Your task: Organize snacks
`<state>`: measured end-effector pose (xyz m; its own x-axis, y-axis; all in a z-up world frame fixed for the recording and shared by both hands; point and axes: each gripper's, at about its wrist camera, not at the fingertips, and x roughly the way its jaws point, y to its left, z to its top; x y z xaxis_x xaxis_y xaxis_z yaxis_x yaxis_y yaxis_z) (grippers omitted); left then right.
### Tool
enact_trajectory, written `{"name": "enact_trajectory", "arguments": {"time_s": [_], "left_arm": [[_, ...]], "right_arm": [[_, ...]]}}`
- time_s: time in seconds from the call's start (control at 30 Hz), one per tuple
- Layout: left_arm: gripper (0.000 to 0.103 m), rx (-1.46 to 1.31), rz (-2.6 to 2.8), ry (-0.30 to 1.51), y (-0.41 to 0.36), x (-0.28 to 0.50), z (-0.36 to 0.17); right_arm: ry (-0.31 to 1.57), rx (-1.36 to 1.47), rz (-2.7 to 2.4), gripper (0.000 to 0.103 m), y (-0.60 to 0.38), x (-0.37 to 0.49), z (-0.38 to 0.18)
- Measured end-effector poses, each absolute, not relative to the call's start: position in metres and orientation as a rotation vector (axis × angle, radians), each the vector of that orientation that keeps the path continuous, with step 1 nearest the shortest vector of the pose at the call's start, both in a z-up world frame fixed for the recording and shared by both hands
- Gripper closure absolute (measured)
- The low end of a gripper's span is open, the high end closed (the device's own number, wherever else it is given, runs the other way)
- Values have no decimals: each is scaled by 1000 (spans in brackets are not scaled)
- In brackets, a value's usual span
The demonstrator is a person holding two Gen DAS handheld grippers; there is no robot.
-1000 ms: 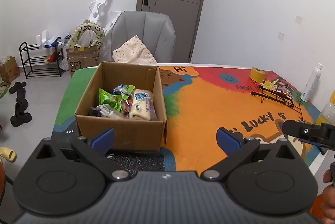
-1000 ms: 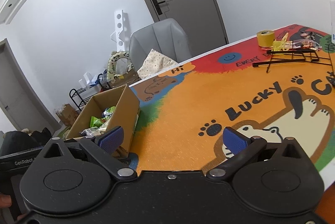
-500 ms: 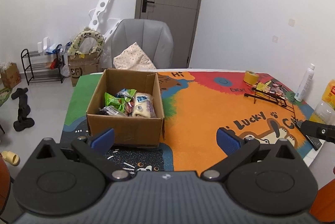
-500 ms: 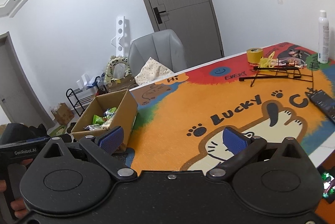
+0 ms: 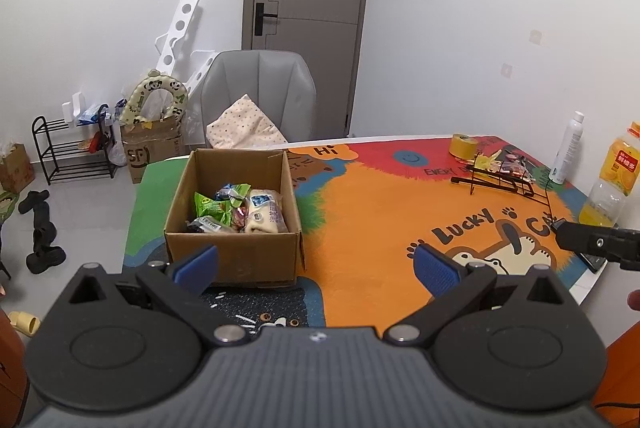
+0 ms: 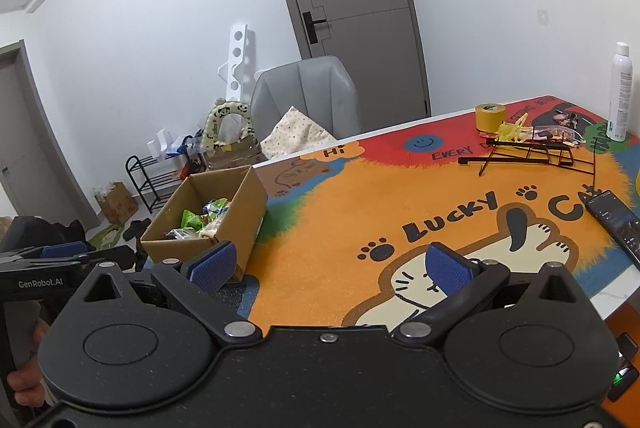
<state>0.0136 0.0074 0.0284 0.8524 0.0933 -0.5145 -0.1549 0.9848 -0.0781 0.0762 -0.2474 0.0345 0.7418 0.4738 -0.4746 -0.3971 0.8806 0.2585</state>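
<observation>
An open cardboard box point(image 5: 232, 252) point(image 6: 240, 212) stands on the left part of the colourful table mat and holds several snack packs point(image 5: 236, 208) point(image 6: 204, 220), green, blue and pale ones. My left gripper point(image 5: 316, 266) hovers open and empty in front of the box, off the table's near edge. My right gripper point(image 6: 328, 266) is open and empty too, held back above the near edge over the cat drawing. A few more small snack packets point(image 5: 508, 162) point(image 6: 556, 134) lie by a black wire rack point(image 5: 500, 182) point(image 6: 524, 152) at the far right.
A yellow tape roll point(image 5: 462, 146) point(image 6: 490, 116), a white spray bottle point(image 5: 566, 148) point(image 6: 619, 92), a juice bottle point(image 5: 612, 180) and a phone point(image 6: 616, 224) sit on the right side. A grey chair point(image 5: 256, 96) stands behind the table. Floor clutter lies to the left.
Both grippers have pulled back and up from the table, so more of the room and mat shows. Both stayed open and empty.
</observation>
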Motion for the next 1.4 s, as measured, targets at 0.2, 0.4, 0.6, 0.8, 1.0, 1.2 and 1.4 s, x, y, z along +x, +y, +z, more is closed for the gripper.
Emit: {"name": "enact_trajectory", "arguments": {"time_s": [0.2, 0.4, 0.6, 0.8, 1.0, 1.2, 1.4], "left_arm": [[0, -123, 129, 547, 8, 15, 27], [0, -119, 126, 554, 8, 15, 26], [0, -119, 124, 555, 7, 15, 26], [0, -120, 121, 562, 7, 16, 24], [0, -126, 117, 563, 9, 15, 23], [0, -125, 114, 568, 5, 17, 24], [0, -113, 100, 565, 1, 17, 25]], "right_arm": [[560, 147, 479, 0, -249, 76, 35], [567, 145, 483, 0, -248, 76, 34], [569, 145, 483, 0, -248, 76, 34], [579, 148, 481, 0, -245, 76, 32], [578, 139, 486, 0, -243, 75, 32], [574, 138, 485, 0, -243, 76, 33], [573, 162, 472, 0, -250, 77, 31]]}}
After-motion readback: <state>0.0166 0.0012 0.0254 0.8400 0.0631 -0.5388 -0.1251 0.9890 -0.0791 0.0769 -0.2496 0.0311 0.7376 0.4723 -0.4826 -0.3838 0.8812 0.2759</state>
